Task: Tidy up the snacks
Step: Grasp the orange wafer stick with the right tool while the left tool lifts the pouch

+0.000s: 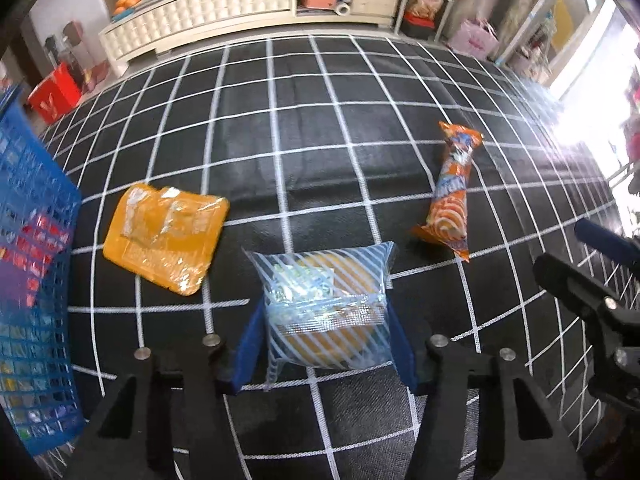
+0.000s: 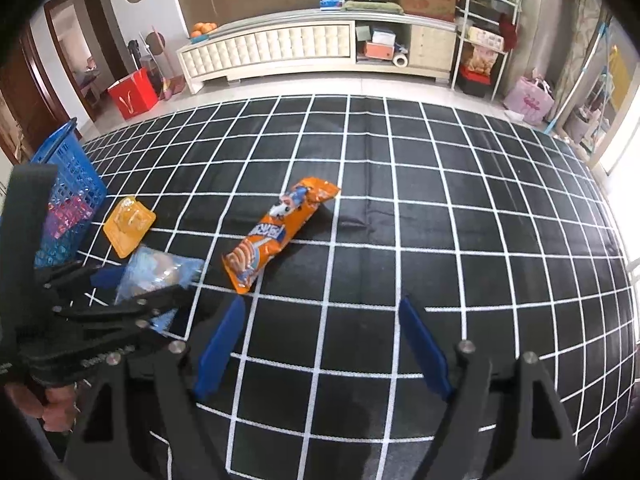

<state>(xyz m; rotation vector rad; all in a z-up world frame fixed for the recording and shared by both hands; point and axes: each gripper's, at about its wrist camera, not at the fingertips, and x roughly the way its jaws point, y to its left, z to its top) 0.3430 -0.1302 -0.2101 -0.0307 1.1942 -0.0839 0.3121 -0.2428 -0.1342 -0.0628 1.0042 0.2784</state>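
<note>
Gripping the striped clear packet (image 1: 324,304) by its two sides with the left gripper (image 1: 326,352), jaws closed on it, blue pads (image 1: 248,352) pressed against thin shiny film more than against the round orange cake inside. Sitting low over the checked mat (image 1: 320,140), or perhaps resting on it; not possible to tell which. Probably at risk of sliding out on the way up, through the smooth wrapper and the air inside giving way under the pads. Also at risk of a crushed cake through a harder squeeze, and of a tilt or swing through a hold so near the lower end of the packet. Lying just to the left, the flat orange pack (image 1: 164,236), easy to brush or drag during a low sideways carry. Standing further left, the blue basket (image 1: 32,280), already with some snacks inside and probably the goal; possible to catch the packet on its high mesh wall, or to drop it outside, through a release too early or too low. Waiting on the other side, the right gripper (image 2: 320,344), jaws wide apart and empty above the mat, near enough to the left one for a knock during a turn. Lying beyond it and apart from the others, the long orange pack (image 2: 276,232), not yet sorted.
</note>
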